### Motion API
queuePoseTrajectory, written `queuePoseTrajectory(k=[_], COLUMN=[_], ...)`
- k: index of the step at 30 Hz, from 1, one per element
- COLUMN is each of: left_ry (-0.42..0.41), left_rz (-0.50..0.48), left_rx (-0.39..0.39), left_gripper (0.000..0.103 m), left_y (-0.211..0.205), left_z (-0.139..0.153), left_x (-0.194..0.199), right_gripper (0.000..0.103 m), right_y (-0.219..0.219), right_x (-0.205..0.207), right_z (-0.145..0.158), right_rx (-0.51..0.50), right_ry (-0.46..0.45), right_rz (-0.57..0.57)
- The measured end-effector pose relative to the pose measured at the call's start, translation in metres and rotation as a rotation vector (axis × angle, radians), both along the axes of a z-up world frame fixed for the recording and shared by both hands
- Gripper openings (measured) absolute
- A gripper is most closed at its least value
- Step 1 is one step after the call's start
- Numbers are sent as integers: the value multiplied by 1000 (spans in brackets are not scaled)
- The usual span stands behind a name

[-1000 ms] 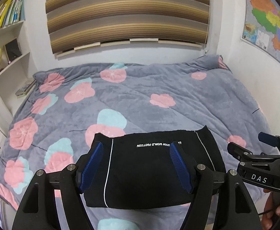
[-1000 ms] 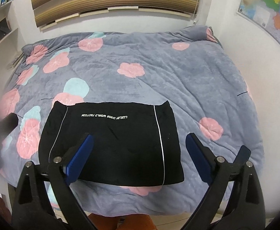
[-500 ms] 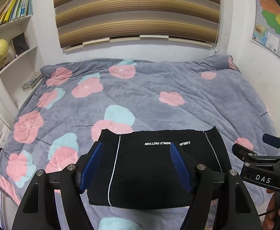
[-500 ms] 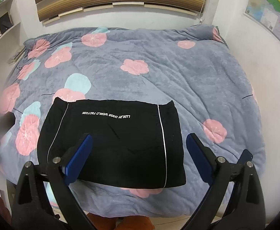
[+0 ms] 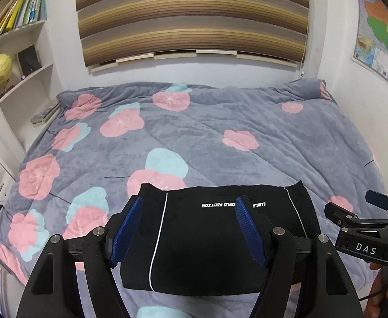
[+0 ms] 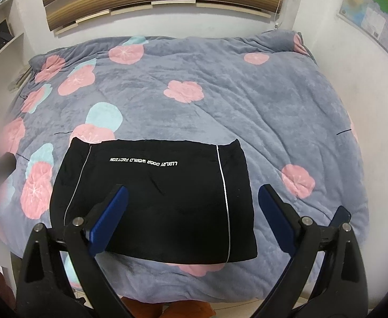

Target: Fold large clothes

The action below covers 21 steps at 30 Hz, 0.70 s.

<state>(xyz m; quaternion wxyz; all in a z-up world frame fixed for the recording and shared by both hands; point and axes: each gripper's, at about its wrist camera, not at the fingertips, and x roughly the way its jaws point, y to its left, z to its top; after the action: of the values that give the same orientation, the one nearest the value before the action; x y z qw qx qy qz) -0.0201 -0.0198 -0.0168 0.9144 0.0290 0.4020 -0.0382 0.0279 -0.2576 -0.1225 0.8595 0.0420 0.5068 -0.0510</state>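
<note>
You are holding the left gripper (image 5: 188, 228) with its jaws spread wide, gripping nothing, above the folded black garment (image 6: 154, 198). Your right gripper (image 6: 191, 212) is gaping just as wide, also holding nothing. The garment is lying flat near the quilt's (image 6: 247, 100) front edge, with open quilt stretching beyond it to the wall.

A wide bed under a grey plush quilt printed with pink and pale-blue blossoms (image 5: 286, 143) fills the room. Behind its far edge, brown-and-tan striped slatted blinds (image 5: 191, 18) hang on a white wall (image 5: 69, 74). White shelves (image 5: 21, 53) at the far left corner hold books and a yellow globe (image 5: 0, 66). A coloured map (image 5: 379, 29) hangs on the right wall.
</note>
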Motion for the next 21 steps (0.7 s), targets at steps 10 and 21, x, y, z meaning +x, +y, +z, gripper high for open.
queuePoseTrajectory(k=[10,21], left_ry=[11,32], left_rz=[-4,2], left_rx=[4,-4], left_gripper=[74,74], left_y=[0,9], left_z=[-2,-7], left_x=[5,9], right_gripper=[97,97], right_y=[-2,-2], right_x=[0,-1], right_z=[-2,-5], right_rx=[11,14], right_ry=[7,16], right_rz=[-1,3])
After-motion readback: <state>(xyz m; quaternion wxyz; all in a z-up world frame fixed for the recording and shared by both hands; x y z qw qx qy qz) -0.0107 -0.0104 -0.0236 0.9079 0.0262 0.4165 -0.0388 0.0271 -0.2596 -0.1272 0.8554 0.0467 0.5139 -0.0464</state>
